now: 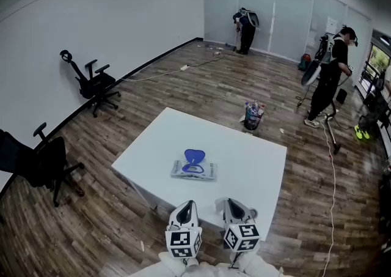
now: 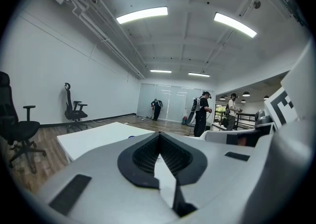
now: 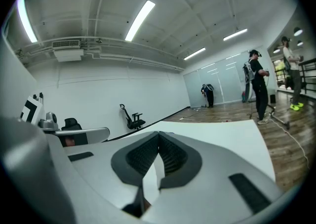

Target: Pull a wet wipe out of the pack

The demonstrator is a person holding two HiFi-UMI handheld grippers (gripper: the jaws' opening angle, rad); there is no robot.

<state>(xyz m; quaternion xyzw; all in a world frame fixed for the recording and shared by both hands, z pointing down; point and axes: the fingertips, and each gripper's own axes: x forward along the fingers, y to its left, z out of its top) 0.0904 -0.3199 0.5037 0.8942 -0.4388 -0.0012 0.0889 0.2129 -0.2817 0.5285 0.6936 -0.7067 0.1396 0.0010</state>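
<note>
A flat wet wipe pack lies near the middle of the white table, its blue lid flipped up and open. Both grippers hover over the table's near edge, short of the pack. The left gripper sits just below and in front of the pack, and the right gripper is beside it to the right. In the left gripper view the left gripper has its jaws meeting at the tips with nothing between them. The right gripper looks the same in its own view, shut and holding nothing.
Two black office chairs stand by the left wall. A small bag of items sits on the wood floor beyond the table. A person stands at the right, and another person is at the far glass wall.
</note>
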